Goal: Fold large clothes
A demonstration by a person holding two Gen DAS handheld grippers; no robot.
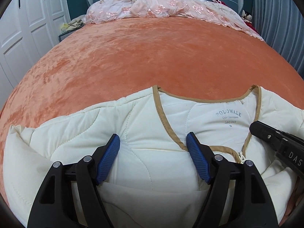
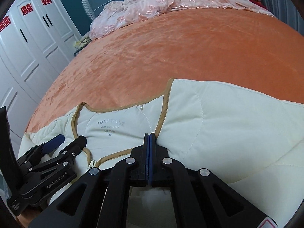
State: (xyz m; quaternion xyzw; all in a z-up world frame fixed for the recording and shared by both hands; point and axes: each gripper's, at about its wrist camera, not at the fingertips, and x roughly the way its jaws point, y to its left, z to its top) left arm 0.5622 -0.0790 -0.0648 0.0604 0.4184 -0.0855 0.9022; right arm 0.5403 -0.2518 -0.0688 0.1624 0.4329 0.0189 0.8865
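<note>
A cream quilted jacket with tan trim lies on the near part of the orange bed, collar away from me, its inner label showing; it also shows in the right wrist view. My left gripper is open, its blue pads spread over the jacket's left front panel. My right gripper is shut on the tan front edge of the right panel. The right gripper shows in the left wrist view by the collar. The left gripper shows in the right wrist view at lower left.
An orange plush bedspread covers the bed. A crumpled pink lace cover lies by the blue headboard. White wardrobe doors stand on the left. A grey curtain hangs on the right.
</note>
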